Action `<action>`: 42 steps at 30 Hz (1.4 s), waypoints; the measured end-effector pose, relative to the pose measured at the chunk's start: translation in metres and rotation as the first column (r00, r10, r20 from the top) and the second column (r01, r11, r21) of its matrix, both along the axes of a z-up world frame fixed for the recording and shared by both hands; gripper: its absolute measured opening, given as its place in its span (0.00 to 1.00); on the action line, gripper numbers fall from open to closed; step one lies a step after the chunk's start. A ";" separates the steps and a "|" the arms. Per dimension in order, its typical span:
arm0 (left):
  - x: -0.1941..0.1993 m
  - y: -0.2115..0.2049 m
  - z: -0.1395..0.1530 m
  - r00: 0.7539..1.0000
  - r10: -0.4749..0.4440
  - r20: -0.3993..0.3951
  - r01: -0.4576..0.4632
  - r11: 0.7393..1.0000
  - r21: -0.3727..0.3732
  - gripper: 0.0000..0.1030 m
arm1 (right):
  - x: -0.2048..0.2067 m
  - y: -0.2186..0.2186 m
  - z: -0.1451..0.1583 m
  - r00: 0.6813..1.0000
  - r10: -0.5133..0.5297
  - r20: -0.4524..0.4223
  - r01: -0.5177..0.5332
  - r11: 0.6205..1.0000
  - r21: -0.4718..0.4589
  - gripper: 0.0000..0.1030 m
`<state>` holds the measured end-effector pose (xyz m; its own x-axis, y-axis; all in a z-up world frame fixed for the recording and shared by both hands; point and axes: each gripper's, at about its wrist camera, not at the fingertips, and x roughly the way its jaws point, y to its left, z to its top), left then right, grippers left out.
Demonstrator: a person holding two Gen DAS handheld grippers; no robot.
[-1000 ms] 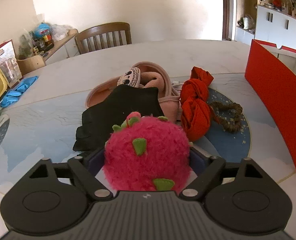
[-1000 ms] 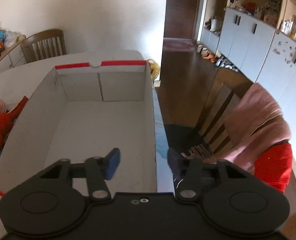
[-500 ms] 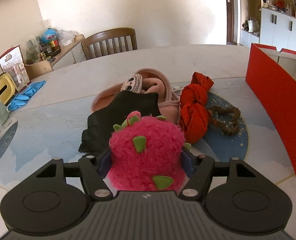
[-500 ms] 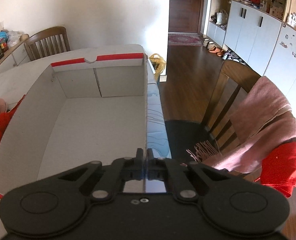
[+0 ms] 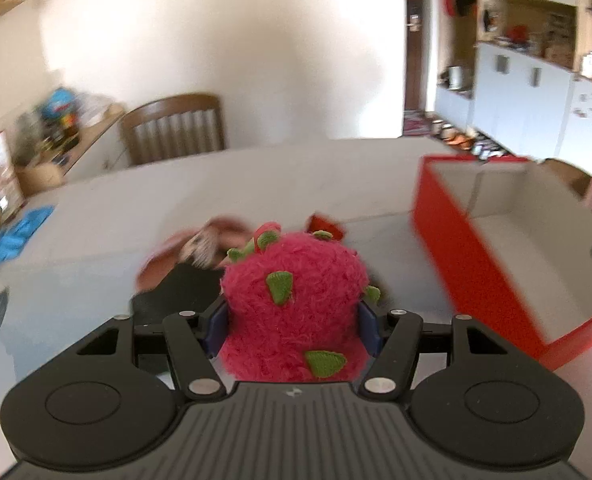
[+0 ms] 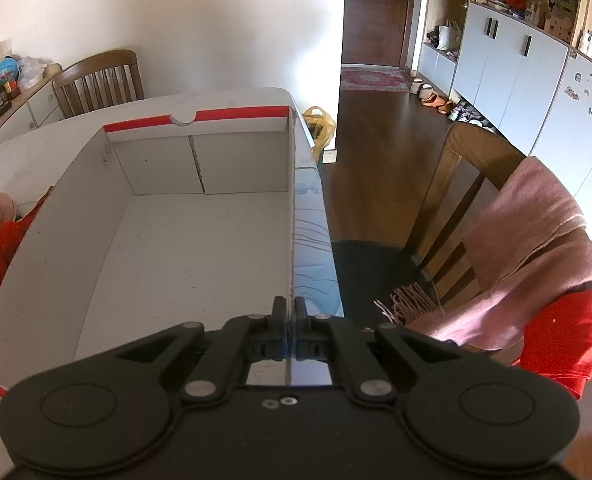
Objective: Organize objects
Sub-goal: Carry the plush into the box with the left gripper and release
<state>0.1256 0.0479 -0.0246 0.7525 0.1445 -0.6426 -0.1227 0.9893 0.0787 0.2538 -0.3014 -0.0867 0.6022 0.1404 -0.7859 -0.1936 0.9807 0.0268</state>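
Pink plush fills the left gripper (image 5: 292,330): we find a fuzzy pink toy (image 5: 294,304) with green leaf tabs seated between the blue pads (image 5: 216,330), which press its sides. The jaws are closing on it. The toy is raised clear of the counter (image 5: 216,184), above and in front of a heap of clothes. That heap is blurred; we make out a black cloth (image 5: 172,300), a pink garment (image 5: 216,236) and a scrap of red cloth (image 5: 325,226) behind the toy.

To the right of the toy stands a box (image 5: 471,264), red outside and white inside, open at the top. We see nothing lying in the part of its floor that shows in either view. A dark tip at the far right edge of the left view, over the box, is too small for us to identify.

The right gripper (image 6: 290,312) is fully shut, its fingers (image 6: 278,310) pinching the thin right wall of the box (image 6: 200,240) near its front corner. The wall runs straight away from the gripper between the two fingers.

Beyond that wall we note a narrow strip of counter (image 6: 311,256), then a wooden chair (image 6: 455,184) with a pink scarf (image 6: 527,256) draped over its back and a red item (image 6: 567,332) beneath it. A second chair (image 6: 98,80) stands at the far side of the counter. Blue cloths (image 5: 18,232) lie near the counter's left edge.
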 end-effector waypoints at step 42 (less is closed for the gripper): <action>0.209 -0.204 -0.071 0.798 -0.472 -0.373 0.501 0.865 -0.022 0.62 | 0.012 0.004 -0.003 0.999 0.037 -0.033 -0.038 0.999 -0.016 0.02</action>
